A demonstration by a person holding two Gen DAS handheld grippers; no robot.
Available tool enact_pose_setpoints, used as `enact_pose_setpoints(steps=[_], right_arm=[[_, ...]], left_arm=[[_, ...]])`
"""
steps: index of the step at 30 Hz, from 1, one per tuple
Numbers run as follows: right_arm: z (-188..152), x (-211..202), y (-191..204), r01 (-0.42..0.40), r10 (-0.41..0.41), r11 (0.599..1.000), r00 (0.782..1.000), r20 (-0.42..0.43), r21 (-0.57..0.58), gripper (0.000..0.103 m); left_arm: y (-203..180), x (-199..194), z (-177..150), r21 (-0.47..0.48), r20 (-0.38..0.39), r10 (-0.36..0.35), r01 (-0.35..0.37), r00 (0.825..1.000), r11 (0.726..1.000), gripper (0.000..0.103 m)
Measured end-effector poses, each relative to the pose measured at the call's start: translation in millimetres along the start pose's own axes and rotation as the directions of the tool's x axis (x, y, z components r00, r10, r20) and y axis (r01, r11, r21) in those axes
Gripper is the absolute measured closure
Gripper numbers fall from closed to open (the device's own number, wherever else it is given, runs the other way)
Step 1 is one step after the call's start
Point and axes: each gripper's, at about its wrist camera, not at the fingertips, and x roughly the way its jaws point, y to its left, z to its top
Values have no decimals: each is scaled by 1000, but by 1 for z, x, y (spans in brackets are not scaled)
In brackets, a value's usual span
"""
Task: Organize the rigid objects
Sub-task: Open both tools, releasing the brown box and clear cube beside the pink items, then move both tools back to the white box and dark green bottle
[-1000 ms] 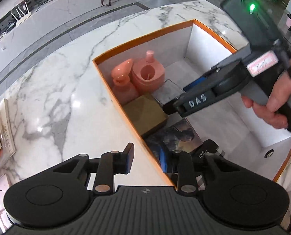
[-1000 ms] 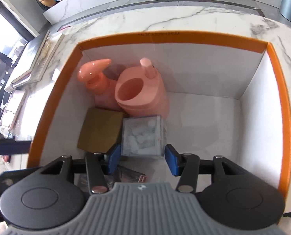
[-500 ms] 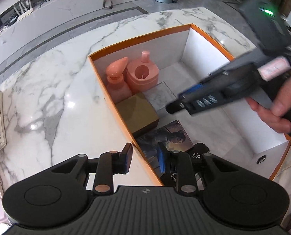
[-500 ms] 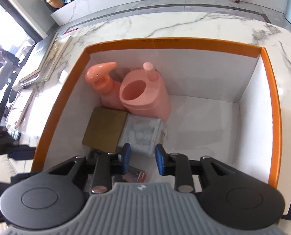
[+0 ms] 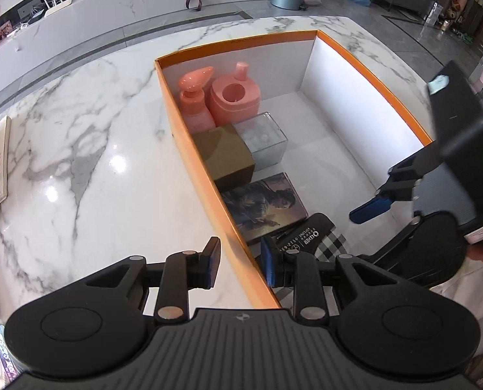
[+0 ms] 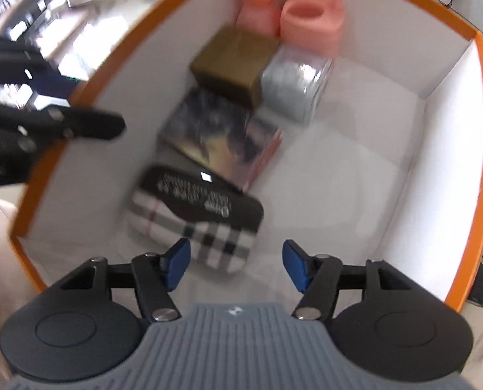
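straddling the near-left wall of the orange-rimmed box [image 5: 205,169], your left tongs [image 5: 239,265] stand partly open, one pad outside over the marble surface [image 5: 88,162] and the other inside; from the left wrist view you cannot tell whether the pads press on the wall or only bracket it. your right tongs [image 6: 233,268] hang over the box floor with the jaws opening, and nothing sits between the blue pads; in the left wrist view only one blue fingertip and the dark body of that tool show at the right edge, the rest cut off.

the task's things sit in a row along the left wall inside the box: a pink pump bottle [image 5: 194,104] and a pink round holder [image 5: 235,102] in the far corner, then a brown box [image 5: 225,156] with a clear case [image 5: 264,139] just beside it, then a dark picture box [image 5: 267,204], then a black and plaid case [image 6: 202,214] nearest you. in the left wrist view the plaid case is mostly hidden behind the tongs. the right wrist view is smeared with motion blur, so the print on the black lid cannot be read and the top of the pump bottle is cut off by the frame edge.
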Motion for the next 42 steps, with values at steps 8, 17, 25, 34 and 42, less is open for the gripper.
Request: enact_pose_setpoints(steps=[8, 17, 25, 34, 42], right_arm=[[13, 17, 9, 6, 0, 999, 993, -118, 48, 46], [17, 21, 6, 4, 20, 983, 992, -127, 182, 57], [17, 20, 1, 6, 17, 980, 993, -115, 198, 57], [-1, -25, -4, -10, 7, 988, 1000, 18, 151, 54], [-41, -121, -29, -80, 12, 980, 940, 341, 184, 54]], left_arm=[[3, -2, -4, -20, 22, -17, 17, 1000, 1000, 71], [3, -1, -8, -22, 29, -50, 51, 998, 998, 72], [1, -4, -10, -30, 33, -52, 53, 998, 998, 72], [-14, -41, -10, -30, 122, 51, -48, 991, 998, 72], [-60, -86, -1, 13, 214, 9, -12, 977, 1000, 72]])
